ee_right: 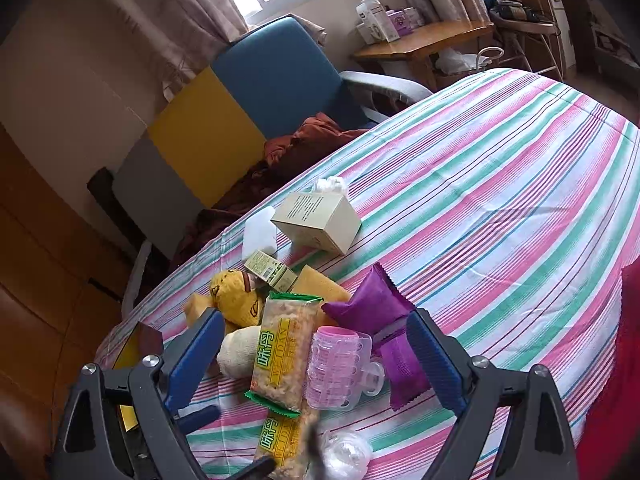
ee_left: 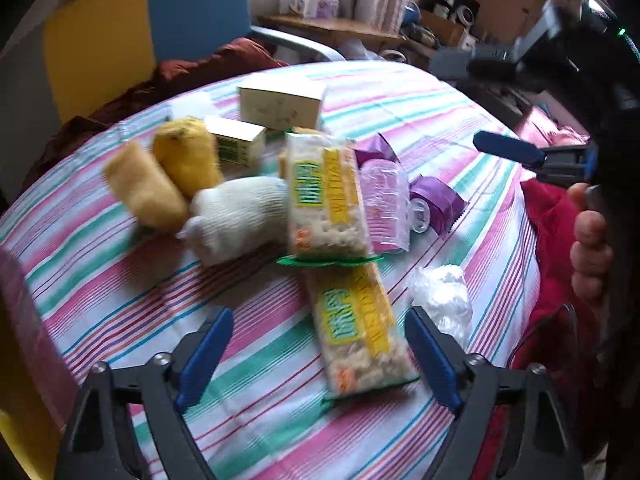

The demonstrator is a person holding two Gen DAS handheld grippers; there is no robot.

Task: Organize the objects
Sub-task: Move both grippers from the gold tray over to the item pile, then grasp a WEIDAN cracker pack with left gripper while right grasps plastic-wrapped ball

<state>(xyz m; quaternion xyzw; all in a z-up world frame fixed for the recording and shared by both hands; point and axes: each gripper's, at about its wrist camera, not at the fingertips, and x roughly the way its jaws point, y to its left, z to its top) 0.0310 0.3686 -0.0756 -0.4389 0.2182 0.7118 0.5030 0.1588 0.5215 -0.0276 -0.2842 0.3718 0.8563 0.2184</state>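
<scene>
**Both grippers spread over a crowded pile on the striped cloth**

The near snack packet serves as the landmark. It lies flat on the striped cloth, its long axis running from the left gripper away toward the pile, a little slanted. It sits between that gripper's blue fingers, which stand apart and do not press on it, so the left gripper is released.

End to end with it, on its far side, lies a second snack packet, pointing much the same way; the green crimped ends of the two meet. Right of that far packet a clear pink hair roller lies against its long side, and beyond the roller are two purple sachets. Left of the far packet a white rolled sock touches it, with a yellow plush toy and a yellow sponge further left. Behind them stand a small green-printed box and a larger cream box. Just right of the near packet sits a crumpled clear plastic bag.

The right gripper hangs above the roller and the far packet with its jaws wide and nothing grasped. In the left wrist view a hand holds it at the right edge.
</scene>
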